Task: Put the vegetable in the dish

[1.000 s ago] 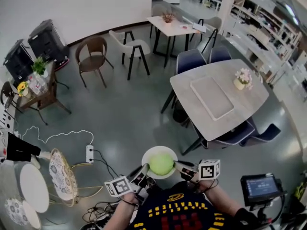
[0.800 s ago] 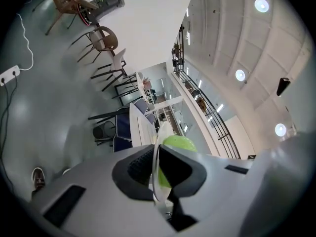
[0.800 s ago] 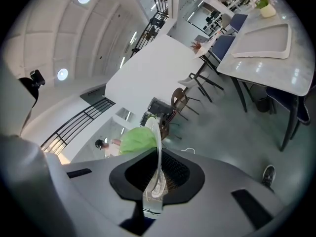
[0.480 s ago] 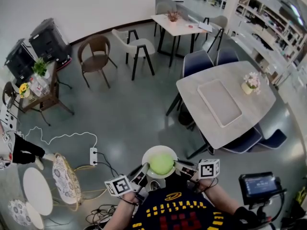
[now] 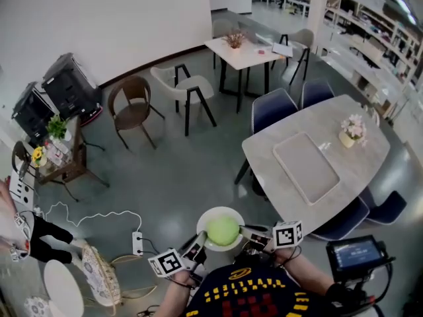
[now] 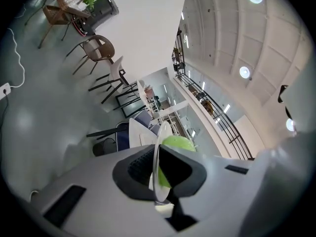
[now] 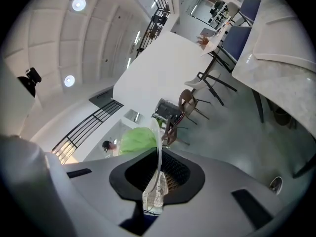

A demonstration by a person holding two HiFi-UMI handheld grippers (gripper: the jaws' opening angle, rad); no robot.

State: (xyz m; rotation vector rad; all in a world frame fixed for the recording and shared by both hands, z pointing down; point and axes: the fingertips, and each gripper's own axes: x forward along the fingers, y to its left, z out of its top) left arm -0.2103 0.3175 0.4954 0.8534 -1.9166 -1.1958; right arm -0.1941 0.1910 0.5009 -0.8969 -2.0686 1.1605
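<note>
A round green vegetable (image 5: 223, 230) lies in a white dish (image 5: 210, 215) held in the air in front of the person's chest. My left gripper (image 5: 200, 242) is shut on the dish's near-left rim and my right gripper (image 5: 250, 234) is shut on its right rim. In the left gripper view the dish (image 6: 156, 154) shows edge-on between the jaws of the left gripper (image 6: 159, 177), with the vegetable (image 6: 178, 143) just beyond. In the right gripper view the dish's rim (image 7: 159, 157) is clamped by the right gripper (image 7: 157, 174), with the vegetable (image 7: 135, 141) to its left.
A grey table (image 5: 297, 177) with a tray (image 5: 306, 166) and a flower pot (image 5: 350, 135) stands ahead on the right, with blue chairs (image 5: 273, 109) round it. A power strip (image 5: 138, 243) and cable lie on the floor at the left. A small screen (image 5: 356, 253) sits at the lower right.
The head view has shifted: the grey table and the chairs sit lower and further right in it. The dish with the vegetable stays held between both grippers.
</note>
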